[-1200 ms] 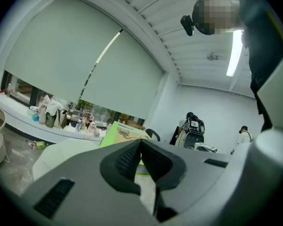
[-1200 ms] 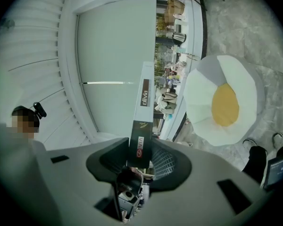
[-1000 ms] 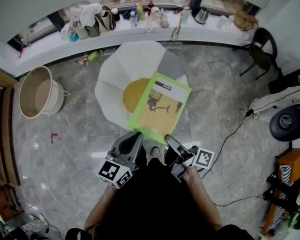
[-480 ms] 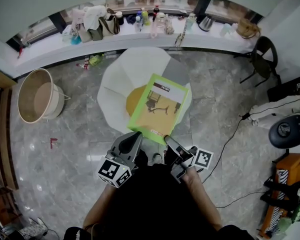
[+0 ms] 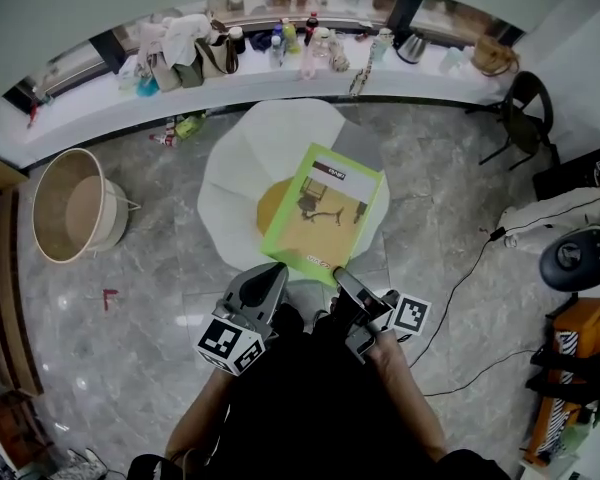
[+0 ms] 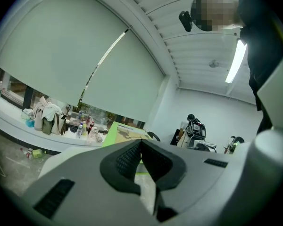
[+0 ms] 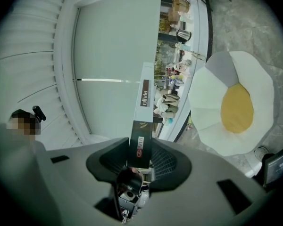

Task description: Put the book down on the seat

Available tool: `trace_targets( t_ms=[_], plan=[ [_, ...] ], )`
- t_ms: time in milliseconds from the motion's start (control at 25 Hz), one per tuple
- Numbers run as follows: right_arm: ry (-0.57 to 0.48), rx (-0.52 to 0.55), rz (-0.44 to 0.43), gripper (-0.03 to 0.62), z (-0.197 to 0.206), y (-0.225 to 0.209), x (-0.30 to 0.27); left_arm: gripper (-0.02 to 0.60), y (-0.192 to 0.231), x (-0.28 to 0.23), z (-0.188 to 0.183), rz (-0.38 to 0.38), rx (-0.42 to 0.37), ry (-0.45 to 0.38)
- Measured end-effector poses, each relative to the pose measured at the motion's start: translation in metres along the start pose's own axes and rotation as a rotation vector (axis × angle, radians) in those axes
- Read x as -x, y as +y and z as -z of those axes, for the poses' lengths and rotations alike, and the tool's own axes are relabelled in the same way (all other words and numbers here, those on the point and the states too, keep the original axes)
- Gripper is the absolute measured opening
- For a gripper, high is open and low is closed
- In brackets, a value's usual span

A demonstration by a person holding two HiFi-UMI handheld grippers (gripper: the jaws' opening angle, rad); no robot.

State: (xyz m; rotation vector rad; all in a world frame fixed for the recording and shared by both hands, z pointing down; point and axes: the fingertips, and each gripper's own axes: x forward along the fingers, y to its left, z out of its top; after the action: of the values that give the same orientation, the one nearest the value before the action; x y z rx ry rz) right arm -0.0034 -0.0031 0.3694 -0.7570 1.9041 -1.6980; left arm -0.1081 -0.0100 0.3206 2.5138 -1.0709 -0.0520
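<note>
Right tool (image 5: 342, 280) is clamped on the near edge of the flat book with a bright green border and a tan cover picture (image 5: 325, 213). In the right gripper view the dark pads of the right tool (image 7: 140, 150) press on both faces of the book (image 7: 142, 121), which runs edge-on away from them. Just beside the book's near left corner sits the left tool (image 5: 276, 273). In the left gripper view the jaws of the left tool (image 6: 141, 144) meet at their tips with nothing between the pads.

Held cover up in the air, the book hangs above the white fried-egg-shaped seat with a round yellow centre (image 5: 235, 168), hiding part of the yellow in the head view; it does not lie on it. The seat (image 7: 212, 107) stands on a grey marbled floor (image 5: 150, 268). Beyond it, a long white counter (image 5: 100, 93) carries bags and bottles. A round beige basket (image 5: 75, 203) stands on the floor well left of the seat.
</note>
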Motion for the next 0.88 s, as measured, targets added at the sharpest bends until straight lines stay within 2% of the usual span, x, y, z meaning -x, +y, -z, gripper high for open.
trace_targets(
  t_ms=[200,640,880],
  plan=[
    [-0.005,0.009,0.002,0.155,-0.002,-0.004,-0.001,0.012,0.006,0.000,0.007,0.008,-0.009,0.024],
    [0.000,0.014,-0.004,0.153,-0.011,-0.007,-0.004,0.012,0.011,-0.003,0.004,-0.008,-0.014,0.011],
    [0.014,0.036,0.002,0.153,-0.004,-0.014,0.000,0.012,0.014,0.007,0.022,-0.020,-0.001,0.003]
  ],
)
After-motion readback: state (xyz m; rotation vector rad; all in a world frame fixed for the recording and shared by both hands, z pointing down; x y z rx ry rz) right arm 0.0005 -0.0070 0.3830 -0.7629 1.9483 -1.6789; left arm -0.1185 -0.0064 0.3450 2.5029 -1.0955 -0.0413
